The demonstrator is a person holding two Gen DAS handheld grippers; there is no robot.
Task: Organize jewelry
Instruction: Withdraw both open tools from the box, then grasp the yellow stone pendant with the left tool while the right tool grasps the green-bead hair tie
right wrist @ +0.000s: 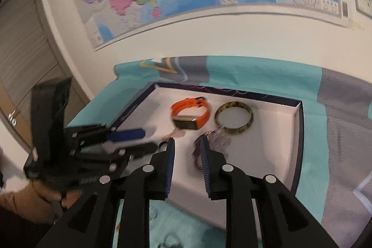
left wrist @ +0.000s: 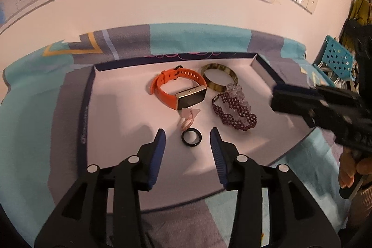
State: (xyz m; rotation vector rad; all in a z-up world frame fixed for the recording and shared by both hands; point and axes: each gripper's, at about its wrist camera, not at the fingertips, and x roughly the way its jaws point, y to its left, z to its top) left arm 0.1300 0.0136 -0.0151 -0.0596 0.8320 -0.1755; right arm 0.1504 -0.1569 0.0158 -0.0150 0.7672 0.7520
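the shallow white tray (left wrist: pixel 111 94) holds an orange watch (left wrist: pixel 179 90), a bangle (left wrist: pixel 219 78), a beaded bracelet (left wrist: pixel 234 113) and a black ring (left wrist: pixel 192 137) — left gripper (left wrist: pixel 188 135) and right gripper (right wrist: pixel 187 143) both stand apart, empty.

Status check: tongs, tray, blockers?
Left tongs open around small black ring, not gripping. Right tongs open, empty. Jewelry in white tray. Nothing blocking.

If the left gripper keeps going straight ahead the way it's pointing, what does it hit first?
Most likely the black ring, lying on the white tray in line with the gap of the open left gripper. The pink ring sits just beyond.
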